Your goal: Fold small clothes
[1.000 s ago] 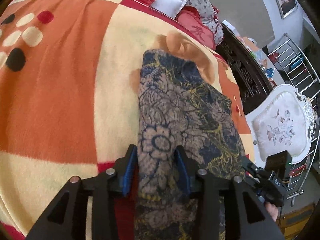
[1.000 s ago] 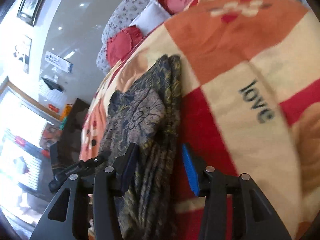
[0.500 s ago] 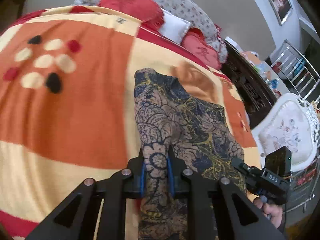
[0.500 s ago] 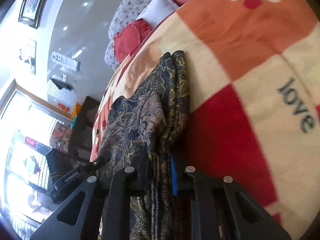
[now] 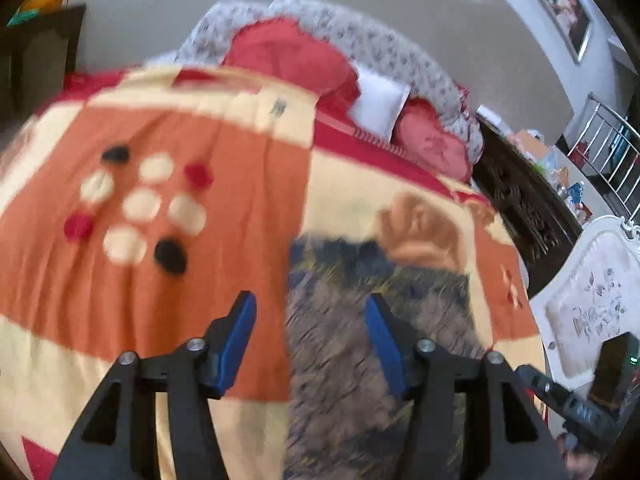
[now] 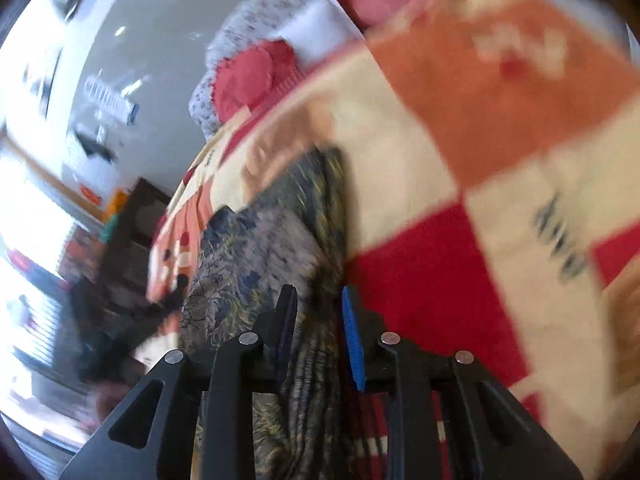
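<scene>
The garment [image 5: 372, 320], a dark floral-print piece, lies on the blanket [image 5: 200, 240] of the bed, in front of both my claws. It looks narrowed into a long strip, with its layers stacked along the right edge in the right wrist view, so I judge at least one lengthwise fold is in. The far end lies near a tan patch of the blanket's pattern.

My left claw [image 5: 310, 338] stands open; its jaws have just been opening, and the cloth's left edge shows in the gap between them, below the blue pads [image 5: 240, 336], which press on nothing. My right claw [image 6: 318, 332] is narrower; its jaws have also just been opening a little, and the folded edge of the garment shows in the gap. The blur keeps me from telling whether those pads pinch the cloth or have let it go.

What is left, as I judge it: the strip is long, so a crosswise fold, near end to far end, remains, then smoothing. Pillows [image 5: 380, 104] sit at the bed's head, well apart from the work.
</scene>
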`<state>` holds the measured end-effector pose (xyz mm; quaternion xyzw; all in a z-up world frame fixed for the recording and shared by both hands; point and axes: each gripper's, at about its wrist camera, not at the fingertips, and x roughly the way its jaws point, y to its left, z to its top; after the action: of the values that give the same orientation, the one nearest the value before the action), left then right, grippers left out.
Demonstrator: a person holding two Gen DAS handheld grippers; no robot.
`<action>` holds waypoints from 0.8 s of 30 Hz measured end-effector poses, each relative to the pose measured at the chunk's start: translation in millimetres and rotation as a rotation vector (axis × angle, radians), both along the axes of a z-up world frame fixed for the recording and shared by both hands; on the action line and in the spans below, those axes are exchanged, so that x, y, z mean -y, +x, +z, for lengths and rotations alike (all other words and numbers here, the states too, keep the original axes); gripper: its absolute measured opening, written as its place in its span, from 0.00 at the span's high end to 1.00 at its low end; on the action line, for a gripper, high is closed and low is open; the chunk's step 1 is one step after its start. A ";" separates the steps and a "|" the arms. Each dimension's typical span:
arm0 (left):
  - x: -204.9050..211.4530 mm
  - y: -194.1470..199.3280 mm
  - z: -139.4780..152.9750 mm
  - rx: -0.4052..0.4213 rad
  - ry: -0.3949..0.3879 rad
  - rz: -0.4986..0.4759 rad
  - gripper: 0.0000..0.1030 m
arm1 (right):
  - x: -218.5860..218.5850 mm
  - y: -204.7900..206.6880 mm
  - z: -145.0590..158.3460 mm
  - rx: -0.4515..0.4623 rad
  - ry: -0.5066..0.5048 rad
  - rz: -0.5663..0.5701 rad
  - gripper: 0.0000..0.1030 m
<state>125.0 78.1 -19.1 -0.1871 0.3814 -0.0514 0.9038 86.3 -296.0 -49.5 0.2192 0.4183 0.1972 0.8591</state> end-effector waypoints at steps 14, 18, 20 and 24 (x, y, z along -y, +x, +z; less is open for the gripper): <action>68.8 89.7 -62.4 -0.104 0.202 -0.039 0.38 | -90.9 63.9 -40.5 -0.057 -0.342 0.023 0.90; 72.5 93.4 -67.9 -0.094 0.222 -0.032 0.35 | -86.6 54.2 -48.9 0.033 -0.337 0.035 0.90; 71.9 96.8 -69.8 -0.096 0.218 -0.028 0.33 | -85.9 52.3 -49.1 0.046 -0.328 0.025 0.90; 75.2 97.4 -68.0 -0.096 0.244 -0.027 0.32 | -81.4 51.8 -47.8 0.046 -0.286 0.027 0.90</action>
<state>222.3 2.9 -87.1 -0.0726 0.4301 -0.0077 0.8998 138.1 -214.6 -97.4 0.0844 0.4252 0.1521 0.8882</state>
